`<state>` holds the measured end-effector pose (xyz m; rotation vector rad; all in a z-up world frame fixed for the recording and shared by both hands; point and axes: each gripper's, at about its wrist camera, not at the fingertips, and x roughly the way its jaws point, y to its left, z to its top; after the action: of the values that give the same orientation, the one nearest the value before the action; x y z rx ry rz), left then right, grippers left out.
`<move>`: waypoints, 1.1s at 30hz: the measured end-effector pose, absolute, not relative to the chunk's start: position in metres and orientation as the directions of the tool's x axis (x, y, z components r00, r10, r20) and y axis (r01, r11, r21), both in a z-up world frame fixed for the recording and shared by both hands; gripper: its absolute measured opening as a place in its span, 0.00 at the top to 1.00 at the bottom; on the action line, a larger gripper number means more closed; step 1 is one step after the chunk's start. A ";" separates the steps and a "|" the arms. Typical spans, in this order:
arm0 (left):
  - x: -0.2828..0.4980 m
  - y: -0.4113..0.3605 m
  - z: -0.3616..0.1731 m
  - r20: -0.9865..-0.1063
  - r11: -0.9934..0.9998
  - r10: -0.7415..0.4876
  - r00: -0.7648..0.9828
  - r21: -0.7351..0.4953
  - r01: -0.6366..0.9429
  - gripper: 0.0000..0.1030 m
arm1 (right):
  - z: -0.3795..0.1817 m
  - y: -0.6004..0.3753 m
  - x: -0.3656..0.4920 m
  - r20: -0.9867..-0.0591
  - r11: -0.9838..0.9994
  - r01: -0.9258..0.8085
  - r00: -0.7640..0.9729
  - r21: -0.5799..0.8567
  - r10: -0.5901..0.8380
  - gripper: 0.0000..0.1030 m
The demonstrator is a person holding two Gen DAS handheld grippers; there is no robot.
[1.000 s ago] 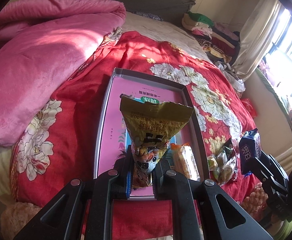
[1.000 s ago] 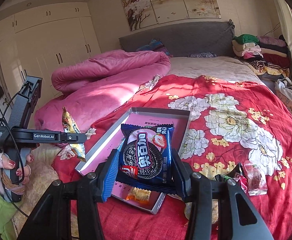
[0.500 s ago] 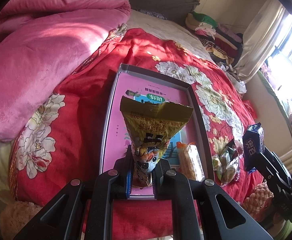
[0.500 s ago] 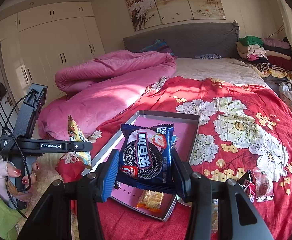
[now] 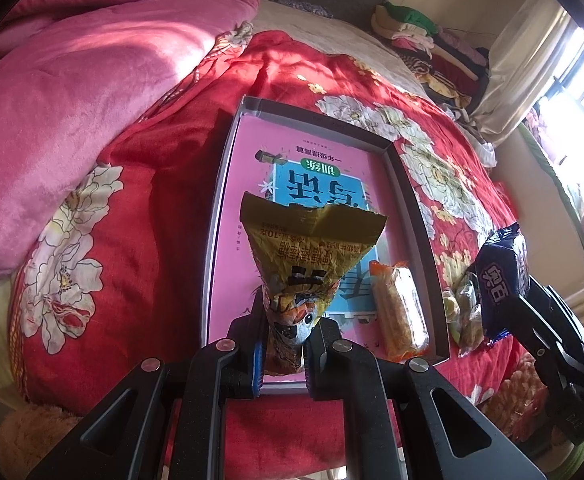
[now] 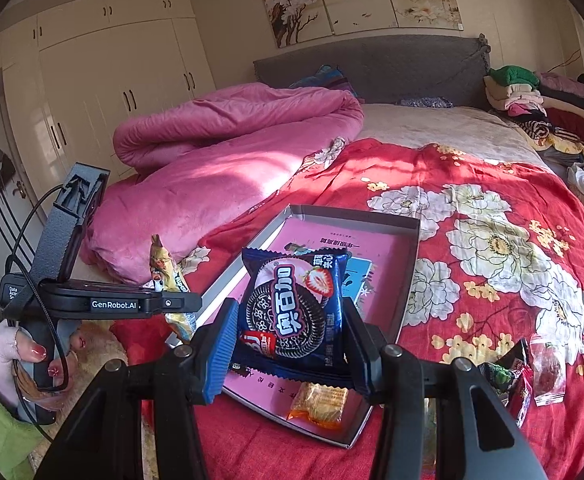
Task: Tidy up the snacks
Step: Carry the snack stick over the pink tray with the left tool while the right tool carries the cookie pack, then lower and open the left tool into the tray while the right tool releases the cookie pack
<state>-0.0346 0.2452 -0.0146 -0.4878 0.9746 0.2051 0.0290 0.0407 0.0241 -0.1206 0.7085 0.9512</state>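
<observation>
My left gripper (image 5: 282, 354) is shut on a yellow snack packet (image 5: 311, 256) and holds it above the near end of a grey tray (image 5: 228, 184) with a pink printed bottom. An orange wafer pack (image 5: 399, 312) lies in the tray's near right corner. My right gripper (image 6: 288, 344) is shut on a dark blue cookie packet (image 6: 295, 312) above the tray (image 6: 409, 276); the wafer pack (image 6: 319, 400) lies below it. The left gripper with its yellow packet (image 6: 168, 276) shows at the left of the right wrist view.
The tray rests on a red floral bedspread (image 6: 491, 240). Loose snack packets (image 6: 531, 368) lie to the tray's right. A pink quilt (image 6: 220, 140) is heaped at the left. Folded clothes (image 6: 531, 100) are stacked by the headboard.
Both grippers have moved forward toward the tray with their packets still held. The tray looks larger and closer in both views.
</observation>
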 end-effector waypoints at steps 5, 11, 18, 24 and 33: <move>-0.030 0.245 -0.023 -0.845 0.876 -0.062 0.531 -0.300 -0.377 0.85 | 0.017 0.048 0.028 -0.617 0.583 -0.787 0.361 0.200 0.699 0.51; -0.023 0.241 -0.030 -0.860 0.889 -0.061 0.506 -0.277 -0.364 0.85 | 0.009 0.051 0.029 -0.633 0.585 -0.786 0.351 0.203 0.690 0.51; -0.016 0.236 -0.040 -0.879 0.900 -0.050 0.475 -0.246 -0.360 0.85 | 0.002 0.054 0.029 -0.644 0.587 -0.784 0.344 0.204 0.683 0.51; -0.015 0.237 -0.046 -0.887 0.899 -0.057 0.458 -0.245 -0.363 0.85 | -0.004 0.058 0.029 -0.656 0.579 -0.791 0.332 0.197 0.677 0.51; -0.011 0.236 -0.052 -0.892 0.902 -0.056 0.449 -0.239 -0.361 0.85 | -0.018 0.070 0.027 -0.685 0.558 -0.810 0.303 0.180 0.662 0.51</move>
<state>-0.0115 0.2361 -0.0519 -0.4287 1.0971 0.1953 0.0274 0.0697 -0.0178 -0.2147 0.7943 0.9853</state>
